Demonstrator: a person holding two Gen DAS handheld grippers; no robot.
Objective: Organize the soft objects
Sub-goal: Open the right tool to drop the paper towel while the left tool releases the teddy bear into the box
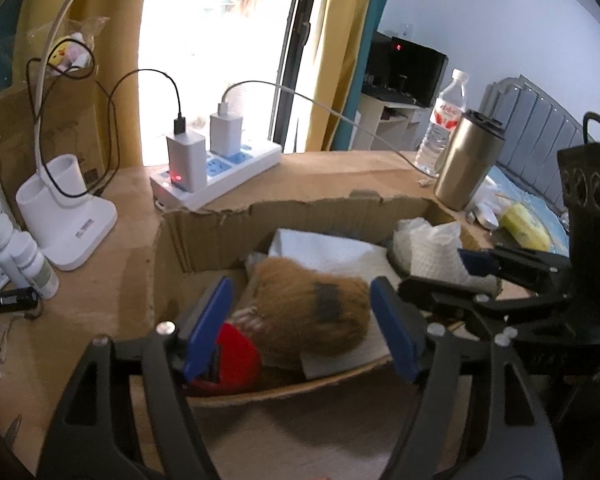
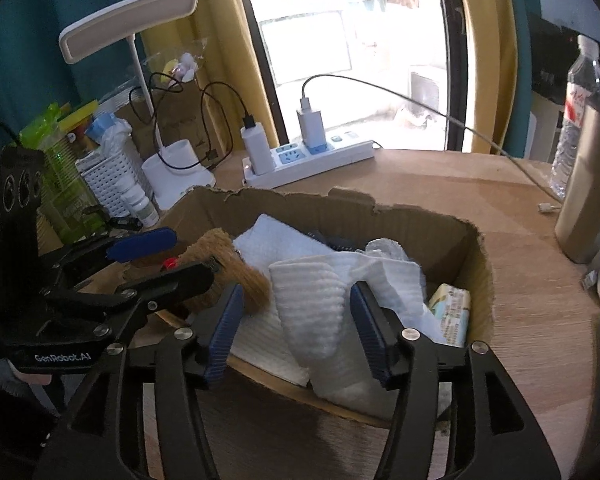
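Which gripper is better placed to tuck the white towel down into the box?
Right gripper: its open jaws straddle the white towel draped over the cardboard box rim. Left gripper sits around the brown plush toy.

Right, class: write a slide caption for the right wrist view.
Open right gripper straddles a white towel in the cardboard box.
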